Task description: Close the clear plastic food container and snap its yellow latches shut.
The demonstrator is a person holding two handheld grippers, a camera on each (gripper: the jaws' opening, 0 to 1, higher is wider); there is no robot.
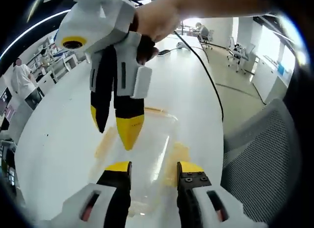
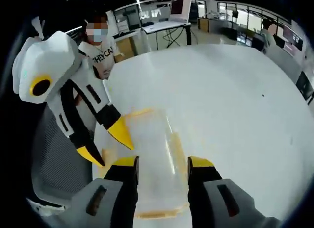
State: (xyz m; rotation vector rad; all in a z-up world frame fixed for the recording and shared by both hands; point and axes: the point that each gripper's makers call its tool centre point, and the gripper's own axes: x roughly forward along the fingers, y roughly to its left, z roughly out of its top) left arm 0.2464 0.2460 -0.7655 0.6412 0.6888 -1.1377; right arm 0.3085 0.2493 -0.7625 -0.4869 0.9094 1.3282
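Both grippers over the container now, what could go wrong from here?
1. The clear plastic food container with yellow latches is blurred and see-through on the white table, so a latch could be misjudged.
2. Left gripper and right gripper hover close together, both open; their tips could collide.
3. Uneven pressing might slide the container across the smooth table.
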